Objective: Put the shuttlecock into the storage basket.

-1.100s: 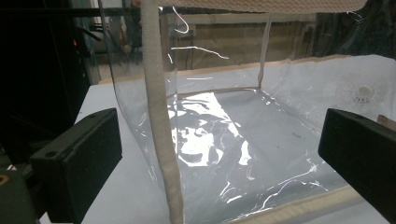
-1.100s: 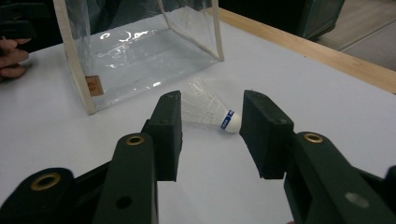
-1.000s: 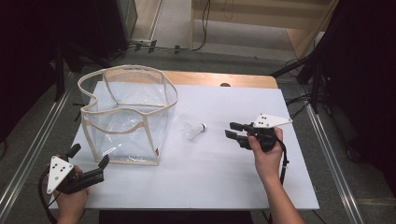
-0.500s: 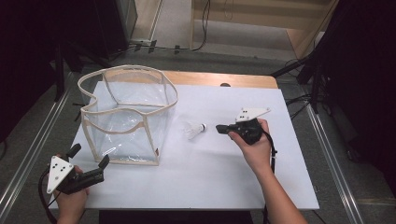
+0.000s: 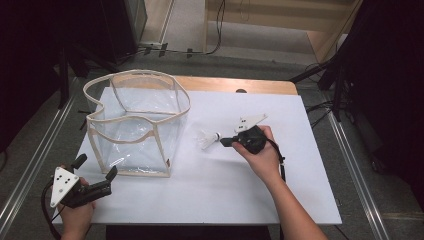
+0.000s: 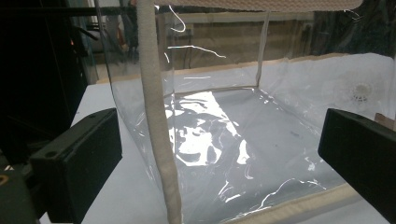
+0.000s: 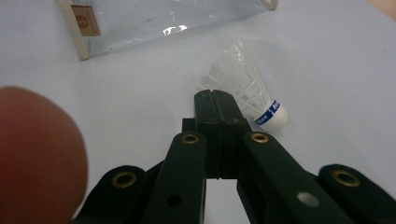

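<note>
High view: right gripper (image 5: 226, 142), jaws pressed together and empty, tip beside shuttlecock (image 5: 207, 139) at centre; left gripper view: jaws spread before bag (image 6: 154, 116); right gripper view: shuttlecock unheld, so reopening likely precedes grasp.

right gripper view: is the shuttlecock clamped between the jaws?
No. The right gripper has its jaws shut flat together with nothing between them, and the shuttlecock lies on the white table beside their tips.

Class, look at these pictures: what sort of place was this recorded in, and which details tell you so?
Probably a lab or workshop set up for recording: a white table on a metal-framed stand, cables across the floor, dark screens at the sides.
</note>
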A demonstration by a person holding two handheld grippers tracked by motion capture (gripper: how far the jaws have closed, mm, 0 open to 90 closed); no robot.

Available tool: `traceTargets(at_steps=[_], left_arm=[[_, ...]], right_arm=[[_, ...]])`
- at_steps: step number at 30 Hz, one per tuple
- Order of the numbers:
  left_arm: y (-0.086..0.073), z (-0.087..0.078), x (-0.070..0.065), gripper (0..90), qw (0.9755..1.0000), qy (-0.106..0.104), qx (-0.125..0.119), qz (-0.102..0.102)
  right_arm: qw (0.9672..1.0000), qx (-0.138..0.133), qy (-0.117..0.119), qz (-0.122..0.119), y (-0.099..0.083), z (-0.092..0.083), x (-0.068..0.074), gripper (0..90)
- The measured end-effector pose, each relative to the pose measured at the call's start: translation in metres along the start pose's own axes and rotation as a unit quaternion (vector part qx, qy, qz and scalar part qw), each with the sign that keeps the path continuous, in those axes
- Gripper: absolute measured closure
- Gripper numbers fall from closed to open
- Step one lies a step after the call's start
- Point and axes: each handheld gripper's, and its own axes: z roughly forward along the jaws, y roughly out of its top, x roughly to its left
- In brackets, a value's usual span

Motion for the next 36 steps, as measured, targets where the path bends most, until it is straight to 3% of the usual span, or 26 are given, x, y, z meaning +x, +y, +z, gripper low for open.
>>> traceTargets(at_steps=[16,26,36], left_arm=[[0.000,0.000,0.000,0.3,1.0000,-0.001,0.002,0.001],[0.000,0.000,0.000,0.3,1.0000,-0.001,0.002,0.002],[0.000,0.001,-0.001,0.3,1.0000,-0.001,0.005,0.005]], right_arm=[[0.9994,0.028,0.021,-0.003,0.009,0.031,-0.007,87.6],[0.9976,0.056,0.037,-0.013,0.011,0.041,-0.010,87.5],[0.9973,0.059,0.042,-0.012,0.013,0.048,-0.014,87.5]])
